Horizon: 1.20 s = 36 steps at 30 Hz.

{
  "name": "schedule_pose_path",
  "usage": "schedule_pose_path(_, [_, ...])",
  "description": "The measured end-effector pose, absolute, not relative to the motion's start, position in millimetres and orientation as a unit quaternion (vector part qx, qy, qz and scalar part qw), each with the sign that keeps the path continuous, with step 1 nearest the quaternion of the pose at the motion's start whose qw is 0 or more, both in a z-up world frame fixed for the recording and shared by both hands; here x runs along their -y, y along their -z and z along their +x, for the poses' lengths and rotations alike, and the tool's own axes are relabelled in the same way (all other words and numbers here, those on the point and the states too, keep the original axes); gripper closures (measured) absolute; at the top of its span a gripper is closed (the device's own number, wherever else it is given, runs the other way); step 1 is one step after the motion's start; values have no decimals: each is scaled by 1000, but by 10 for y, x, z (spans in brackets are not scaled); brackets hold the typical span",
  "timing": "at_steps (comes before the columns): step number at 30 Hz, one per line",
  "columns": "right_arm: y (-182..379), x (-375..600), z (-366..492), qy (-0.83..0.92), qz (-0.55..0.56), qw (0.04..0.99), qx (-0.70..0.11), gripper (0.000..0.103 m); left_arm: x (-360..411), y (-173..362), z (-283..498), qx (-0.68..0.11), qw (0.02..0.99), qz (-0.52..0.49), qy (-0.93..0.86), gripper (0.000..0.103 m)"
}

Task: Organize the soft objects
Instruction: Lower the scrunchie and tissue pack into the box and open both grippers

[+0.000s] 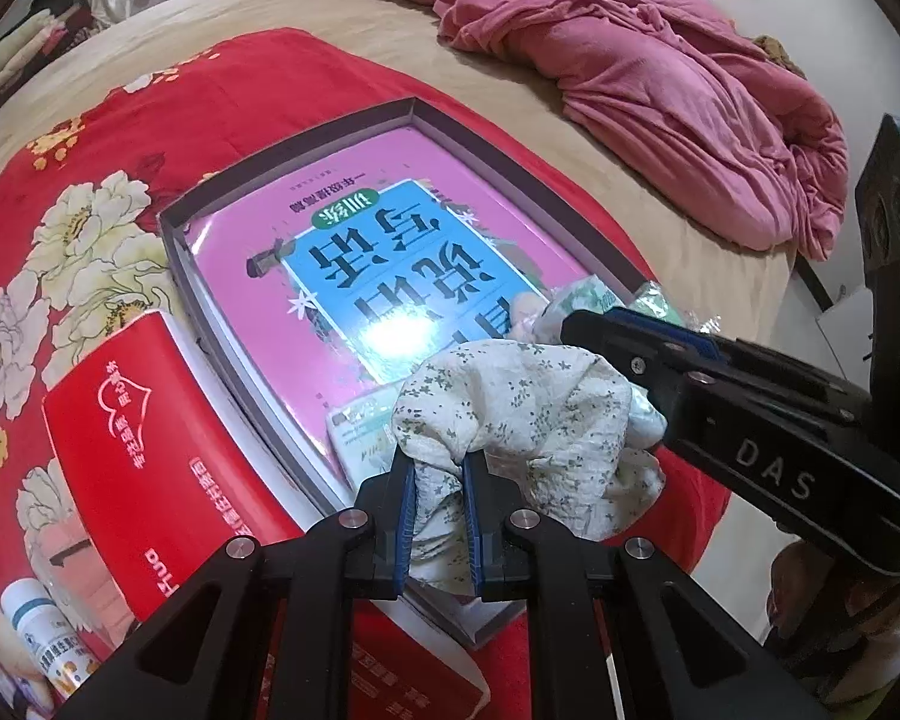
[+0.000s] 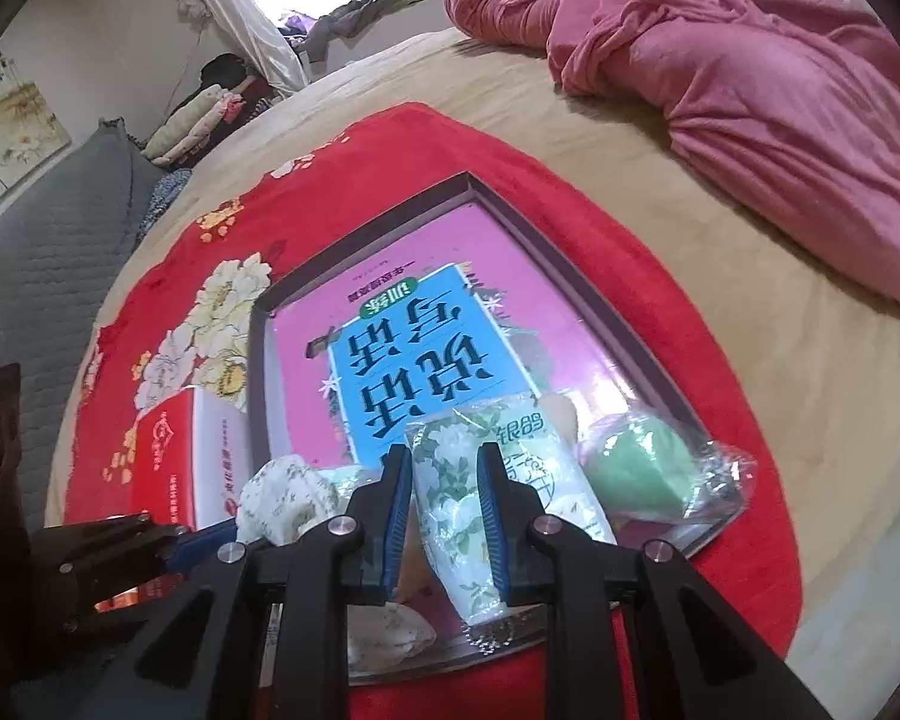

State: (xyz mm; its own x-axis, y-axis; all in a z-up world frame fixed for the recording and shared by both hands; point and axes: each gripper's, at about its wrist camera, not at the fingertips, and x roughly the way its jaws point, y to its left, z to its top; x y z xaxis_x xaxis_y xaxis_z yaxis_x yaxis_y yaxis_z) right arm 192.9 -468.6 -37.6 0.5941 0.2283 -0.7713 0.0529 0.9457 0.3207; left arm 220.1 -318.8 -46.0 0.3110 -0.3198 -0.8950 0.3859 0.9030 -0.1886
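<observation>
From my left wrist camera, my left gripper (image 1: 438,474) has its jaws pinching a bunched white cloth with small green flowers (image 1: 522,414), which hangs over the near end of the shallow grey box (image 1: 414,105). The box lies on a red floral blanket (image 1: 90,210) spread over the bed, and a pink book with a blue title panel (image 1: 390,264) lies flat inside it. My right gripper (image 1: 576,324) reaches in from the right side, over the box's near right corner, gripping a pale floral packet (image 1: 570,297). A red carton (image 1: 150,450) lies just beside the box on its left, and a small white bottle (image 1: 42,630) sits at the lower left. A rumpled pink quilt (image 1: 660,78) lies well apart at the far side of the bed.

From my right wrist camera, my right gripper (image 2: 444,474) has its jaws pressed on that soft packet with green leaf print (image 2: 456,492). A green item in a clear bag (image 2: 642,468) rests in the box's near right corner. The flowered cloth (image 2: 288,492) shows at the left, with my left gripper (image 2: 198,540) on it.
</observation>
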Motion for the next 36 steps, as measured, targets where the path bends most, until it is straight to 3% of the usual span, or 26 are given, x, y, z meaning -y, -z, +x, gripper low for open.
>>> schedule_pose_path(20, [142,4838,1774,-22,151,890,-430,73,3224,482,2702,-548,815,15,188,89])
schedule_pose_path(28, [121,4785,1775,-13,133,893,-430,57,3219,618,2765,-554,814,26,171,88])
schedule_pose_path(36, [98,4774,1738,0,114,896,-429,54,3205,581,2720,-552,816,23,169,81])
